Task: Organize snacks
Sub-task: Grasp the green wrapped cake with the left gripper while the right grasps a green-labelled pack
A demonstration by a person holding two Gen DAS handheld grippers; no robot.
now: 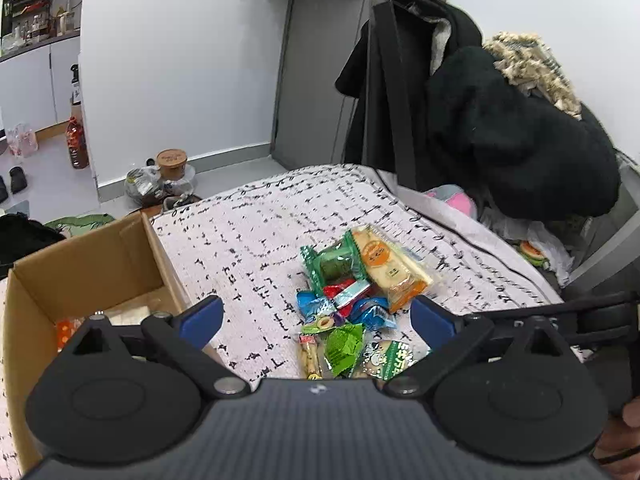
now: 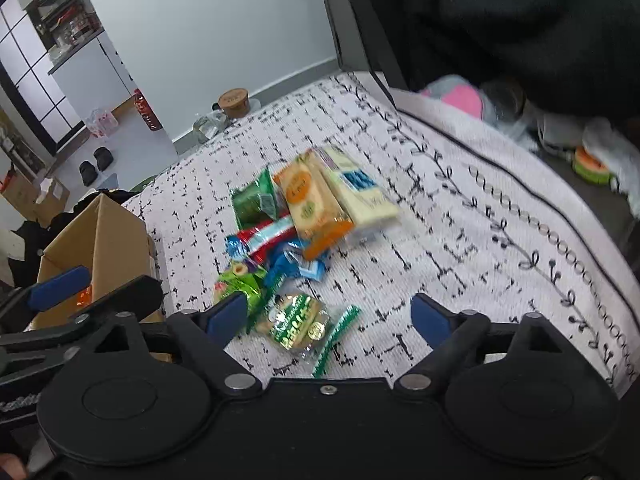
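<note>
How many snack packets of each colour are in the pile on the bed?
Green plastic snack packets: 4
Blue plastic snack packets: 2
Red plastic snack packet: 1
Orange plastic snack packet: 1
Yellow plastic snack packets: 2
Total: about 10, since some overlap.

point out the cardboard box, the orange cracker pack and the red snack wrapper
cardboard box (image 1: pixel 160 256), left wrist view, on its right wall
orange cracker pack (image 2: pixel 310 204), right wrist view, on its front face
red snack wrapper (image 2: pixel 266 236), right wrist view, on its middle

Left claw (image 1: pixel 316 316) spread wide and holding nothing, right claw (image 2: pixel 330 318) likewise spread wide, both angled downward
</note>
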